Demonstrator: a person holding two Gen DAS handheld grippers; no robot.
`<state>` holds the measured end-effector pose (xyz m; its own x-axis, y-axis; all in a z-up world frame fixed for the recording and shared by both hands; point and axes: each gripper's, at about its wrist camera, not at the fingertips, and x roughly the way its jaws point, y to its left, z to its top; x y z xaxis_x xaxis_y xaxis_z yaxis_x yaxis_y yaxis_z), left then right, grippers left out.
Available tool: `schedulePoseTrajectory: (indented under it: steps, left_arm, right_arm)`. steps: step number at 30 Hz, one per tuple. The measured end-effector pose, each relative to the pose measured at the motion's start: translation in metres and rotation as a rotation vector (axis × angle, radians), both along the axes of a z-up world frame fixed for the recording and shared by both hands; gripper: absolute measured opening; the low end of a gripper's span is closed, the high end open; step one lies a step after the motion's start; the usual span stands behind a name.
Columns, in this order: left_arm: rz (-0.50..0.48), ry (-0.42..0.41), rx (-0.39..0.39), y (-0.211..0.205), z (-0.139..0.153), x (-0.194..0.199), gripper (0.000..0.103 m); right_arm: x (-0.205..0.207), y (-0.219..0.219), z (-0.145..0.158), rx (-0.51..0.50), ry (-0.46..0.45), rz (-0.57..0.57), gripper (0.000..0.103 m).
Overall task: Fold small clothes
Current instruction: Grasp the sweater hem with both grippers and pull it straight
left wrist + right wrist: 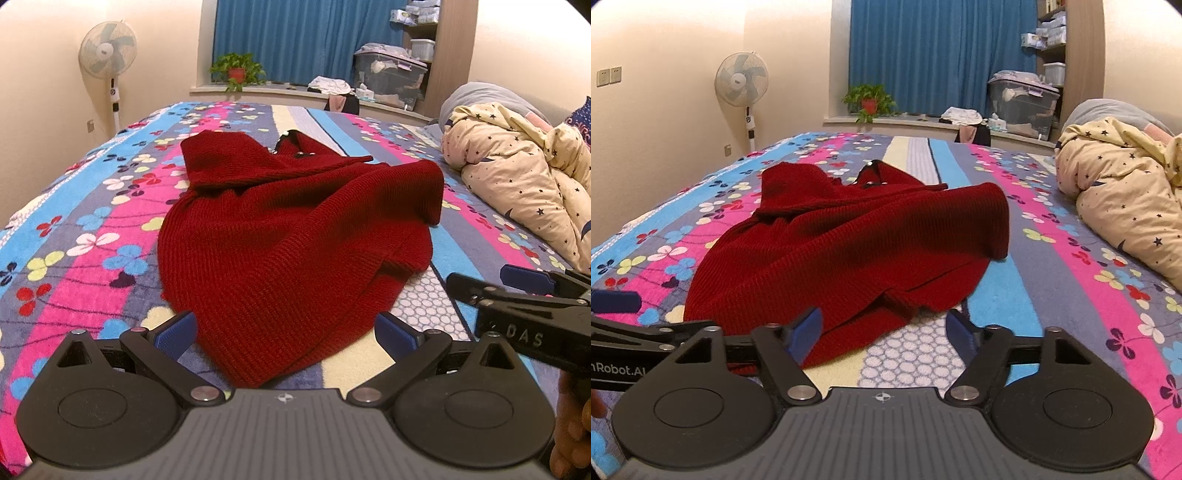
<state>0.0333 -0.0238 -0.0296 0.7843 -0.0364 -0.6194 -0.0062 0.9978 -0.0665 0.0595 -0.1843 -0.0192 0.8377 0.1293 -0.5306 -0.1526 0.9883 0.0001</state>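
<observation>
my left gripper (286,334) has its blue pads (173,334) standing wide apart, and the near hem of the red knit sweater (295,229) lies on the bed between them; the pads are not pressing on it. my right gripper (882,334) is parted too, a little narrower, with the sweater's near corner lying just by its left pad (807,332) and bare bedspread under the rest of the gap; nothing is clamped there either. in the left view the right gripper shows at the right edge, just beside mine, with fingers of my hand (570,432) wrapped behind it.

the sweater sits in a loose heap in the middle of the bed, partly folded over on itself, one thick fold draped across its right side and a collar with small metal snaps at the far end. under it is a striped floral bedspread (1052,295) in pink, blue, grey and cream.

to the right, well apart from the sweater, a cream star-print quilt (1126,206) is bunched up. beyond the bed stand a pedestal fan (741,85) by the wall, a potted plant (870,101) on the sill, a blue curtain (938,55) and a clear storage bin (1021,101).
</observation>
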Motion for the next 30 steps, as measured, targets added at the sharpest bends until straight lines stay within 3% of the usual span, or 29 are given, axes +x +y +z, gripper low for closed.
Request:
schedulePoseTrajectory:
  steps: [5, 10, 13, 16, 18, 19, 22, 24, 25, 30]
  left_arm:
    - [0.014, 0.010, -0.004, 0.004, 0.000, 0.002, 0.102]
    - [0.010, 0.006, 0.019, 0.022, 0.014, 0.006, 0.100]
    - [-0.069, -0.020, 0.063, 0.046, 0.033, 0.018, 0.087]
    - [-0.158, -0.022, 0.064, 0.072, 0.039, 0.037, 0.062]
    - [-0.163, 0.011, 0.047, 0.091, 0.029, 0.054, 0.049]
    - [-0.141, 0.035, 0.028, 0.100, 0.020, 0.062, 0.047]
    - [-0.023, 0.221, -0.105, 0.124, -0.011, 0.087, 0.047]
    - [-0.001, 0.263, -0.220, 0.130, -0.019, 0.095, 0.047]
    - [-0.001, 0.272, -0.236, 0.130, -0.022, 0.098, 0.047]
    - [-0.006, 0.366, -0.254, 0.127, -0.040, 0.113, 0.054]
  right_arm:
    - [0.003, -0.007, 0.000, 0.035, -0.005, -0.044, 0.064]
    - [0.004, -0.026, 0.016, 0.070, -0.066, -0.110, 0.063]
    - [0.020, -0.060, 0.038, 0.126, -0.089, -0.164, 0.063]
    - [0.051, -0.103, 0.054, 0.178, -0.098, -0.218, 0.063]
    - [0.075, -0.127, 0.052, 0.187, -0.095, -0.270, 0.056]
    - [0.088, -0.140, 0.047, 0.193, -0.084, -0.291, 0.056]
    - [0.126, -0.165, 0.018, 0.194, -0.030, -0.351, 0.056]
    - [0.153, -0.171, -0.004, 0.195, 0.034, -0.347, 0.058]
    - [0.167, -0.173, -0.013, 0.202, 0.056, -0.327, 0.058]
    - [0.216, -0.153, -0.040, 0.091, -0.006, -0.233, 0.083]
